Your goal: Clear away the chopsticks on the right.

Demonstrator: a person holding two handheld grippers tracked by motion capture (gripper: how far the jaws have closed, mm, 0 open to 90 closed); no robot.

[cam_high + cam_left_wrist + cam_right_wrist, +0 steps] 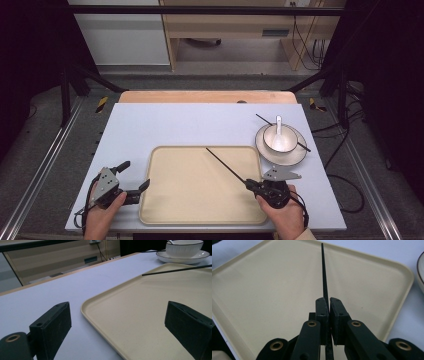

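While the right gripper [248, 184] clamps a thin black chopstick [226, 166] slanting above the beige rectangular plastic tray [165, 210], left gripper [135, 176] jaws spread wide astride the tray's left rim, nothing between them.

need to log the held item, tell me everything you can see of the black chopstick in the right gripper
The chopstick is thin, black and straight, tapering to a fine tip, with a matt look. The right gripper is shut on its thicker end. It reaches diagonally out over the beige tray, its tip toward the tray's far edge. Whether the tip touches the tray I cannot tell.
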